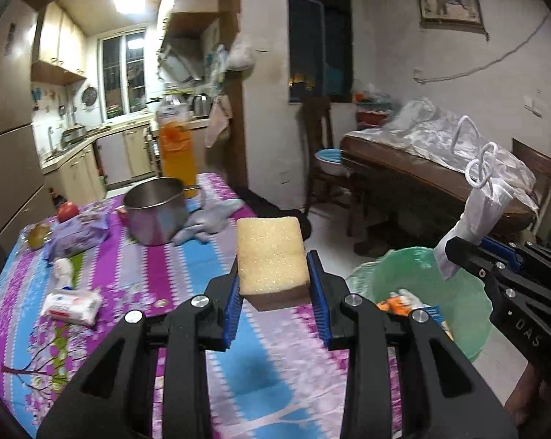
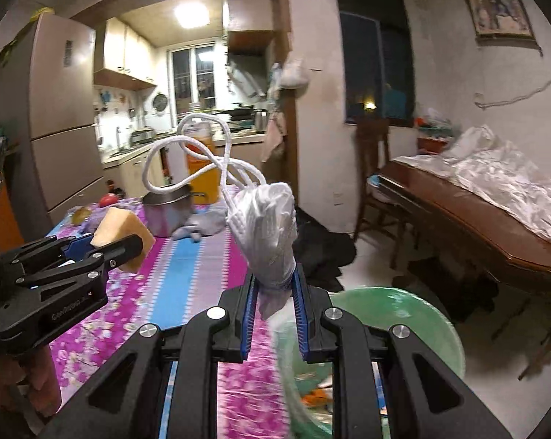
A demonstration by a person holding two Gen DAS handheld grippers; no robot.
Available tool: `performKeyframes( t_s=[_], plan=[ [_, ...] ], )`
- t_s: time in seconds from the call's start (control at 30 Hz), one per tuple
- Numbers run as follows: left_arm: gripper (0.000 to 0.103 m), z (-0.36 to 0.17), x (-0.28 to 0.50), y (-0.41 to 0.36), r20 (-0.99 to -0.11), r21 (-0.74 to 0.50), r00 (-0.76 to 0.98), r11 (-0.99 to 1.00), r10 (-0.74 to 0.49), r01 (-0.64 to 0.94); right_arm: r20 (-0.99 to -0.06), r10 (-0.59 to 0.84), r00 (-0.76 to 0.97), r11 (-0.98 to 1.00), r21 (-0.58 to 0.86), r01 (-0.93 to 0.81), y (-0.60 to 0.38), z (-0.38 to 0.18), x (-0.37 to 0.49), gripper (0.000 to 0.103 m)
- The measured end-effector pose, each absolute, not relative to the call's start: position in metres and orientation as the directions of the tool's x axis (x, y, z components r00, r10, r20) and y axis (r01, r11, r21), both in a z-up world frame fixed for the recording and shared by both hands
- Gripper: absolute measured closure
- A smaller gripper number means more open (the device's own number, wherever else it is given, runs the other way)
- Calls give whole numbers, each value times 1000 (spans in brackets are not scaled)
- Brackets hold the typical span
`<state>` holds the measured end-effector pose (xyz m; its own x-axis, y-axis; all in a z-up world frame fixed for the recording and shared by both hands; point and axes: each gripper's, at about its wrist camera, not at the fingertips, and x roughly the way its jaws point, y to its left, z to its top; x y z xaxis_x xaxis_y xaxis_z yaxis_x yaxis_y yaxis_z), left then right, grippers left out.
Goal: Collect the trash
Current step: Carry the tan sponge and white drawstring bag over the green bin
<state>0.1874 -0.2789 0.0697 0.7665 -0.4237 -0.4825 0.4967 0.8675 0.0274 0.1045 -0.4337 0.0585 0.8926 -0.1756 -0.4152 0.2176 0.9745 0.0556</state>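
Observation:
My left gripper [image 1: 273, 285] is shut on a yellow sponge [image 1: 272, 256] with a brown scrubbing side, held above the table's right edge. It also shows in the right wrist view [image 2: 123, 234]. My right gripper [image 2: 274, 292] is shut on a white face mask [image 2: 268, 226] with looped ear cords [image 2: 202, 157], held above a green-lined trash bin [image 2: 403, 314]. In the left wrist view the mask [image 1: 473, 219] hangs over the bin [image 1: 429, 292], which holds some orange and white scraps.
The table [image 1: 165, 274] has a pink, purple and blue striped cloth. On it are a steel pot [image 1: 154, 212], a grey rag [image 1: 209, 219], tissue packs [image 1: 70, 303], a purple packet [image 1: 78, 234] and an orange bottle [image 1: 176, 146]. A wooden table [image 2: 476, 226] and chair [image 2: 374, 168] stand right.

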Motion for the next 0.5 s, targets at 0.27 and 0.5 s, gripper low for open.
performKeyframes(
  t_s=[0.27, 0.5],
  plan=[
    [72, 59, 183, -340, -513, 36, 718, 823, -471, 566, -460, -252, 851, 948, 59, 313, -503, 51, 87, 83],
    [72, 43, 187, -388, -595, 18, 625, 769, -505, 639, -611, -204, 765, 935, 109, 337, -563, 30, 101, 83]
  ],
)
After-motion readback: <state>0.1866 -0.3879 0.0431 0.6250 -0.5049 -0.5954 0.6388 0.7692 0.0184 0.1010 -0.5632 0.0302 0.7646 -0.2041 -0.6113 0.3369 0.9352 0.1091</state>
